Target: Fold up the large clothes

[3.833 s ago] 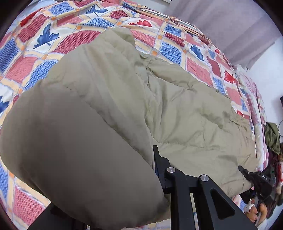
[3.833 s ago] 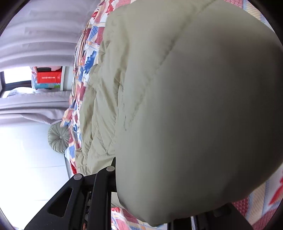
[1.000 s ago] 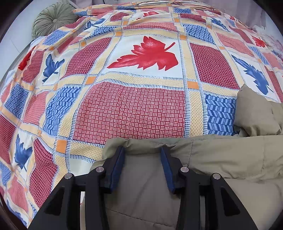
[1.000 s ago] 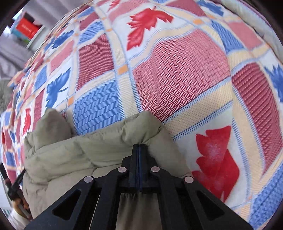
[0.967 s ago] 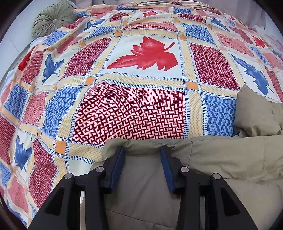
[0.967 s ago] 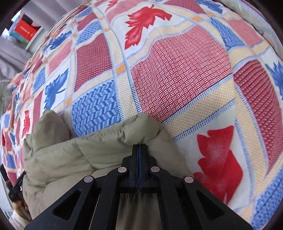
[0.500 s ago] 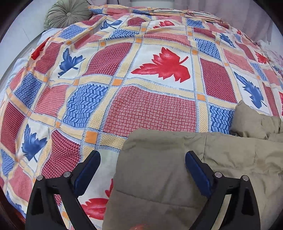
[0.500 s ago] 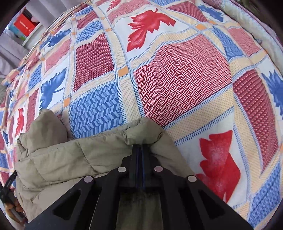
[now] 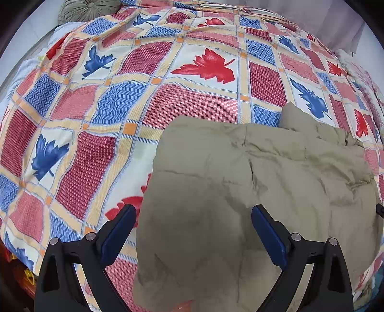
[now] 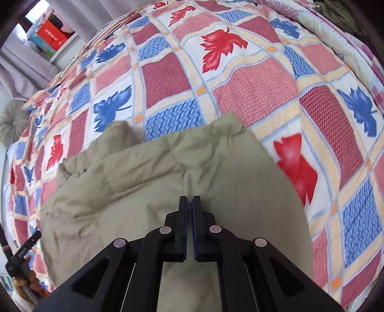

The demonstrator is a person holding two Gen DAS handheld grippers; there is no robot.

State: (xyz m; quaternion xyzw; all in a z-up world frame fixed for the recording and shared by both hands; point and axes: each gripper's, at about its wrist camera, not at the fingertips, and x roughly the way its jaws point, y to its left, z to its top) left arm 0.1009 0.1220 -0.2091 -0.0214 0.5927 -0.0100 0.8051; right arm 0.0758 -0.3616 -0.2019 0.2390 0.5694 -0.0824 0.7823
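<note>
A puffy khaki jacket [image 9: 252, 192] is laid folded on the bed, on top of the leaf-patterned quilt [image 9: 187, 105], with a lumpy bit poking out at its far edge. The left gripper [image 9: 193, 230] is spread wide above the jacket's near-left part, nothing pinched between the blue pads. The right gripper [image 10: 190, 204] is seen pressed nearly closed over the jacket, just a thin slit left; no fabric is seen caught in it. A round green cushion [image 9: 88, 9] is parked at the quilt's far corner.
</note>
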